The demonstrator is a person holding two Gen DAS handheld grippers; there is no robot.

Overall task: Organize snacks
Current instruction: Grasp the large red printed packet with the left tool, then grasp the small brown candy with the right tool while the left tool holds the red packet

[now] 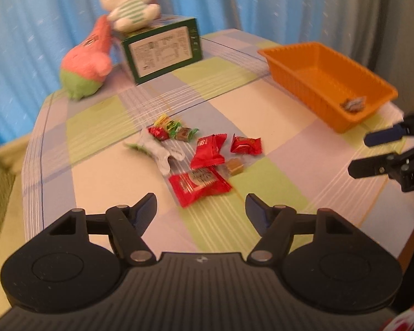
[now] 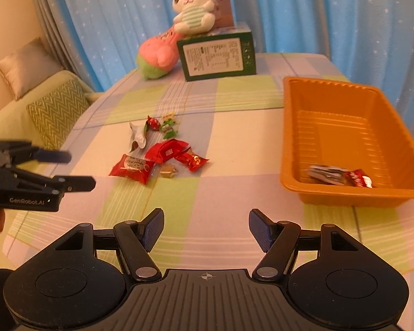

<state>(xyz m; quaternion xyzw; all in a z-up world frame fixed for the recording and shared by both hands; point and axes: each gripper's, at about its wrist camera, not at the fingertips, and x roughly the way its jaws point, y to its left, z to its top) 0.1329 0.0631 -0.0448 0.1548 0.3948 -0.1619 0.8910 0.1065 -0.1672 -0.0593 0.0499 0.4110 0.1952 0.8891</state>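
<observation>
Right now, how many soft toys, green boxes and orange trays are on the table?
Soft toys: 2, white bunny and pink toy
Green box: 1
Orange tray: 1
Total: 4

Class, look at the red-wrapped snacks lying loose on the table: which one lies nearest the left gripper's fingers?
The large flat red packet with the round picture on its front. It lies at the near edge of the pile, just ahead of the open left gripper; the other red wrappers sit farther back.
</observation>
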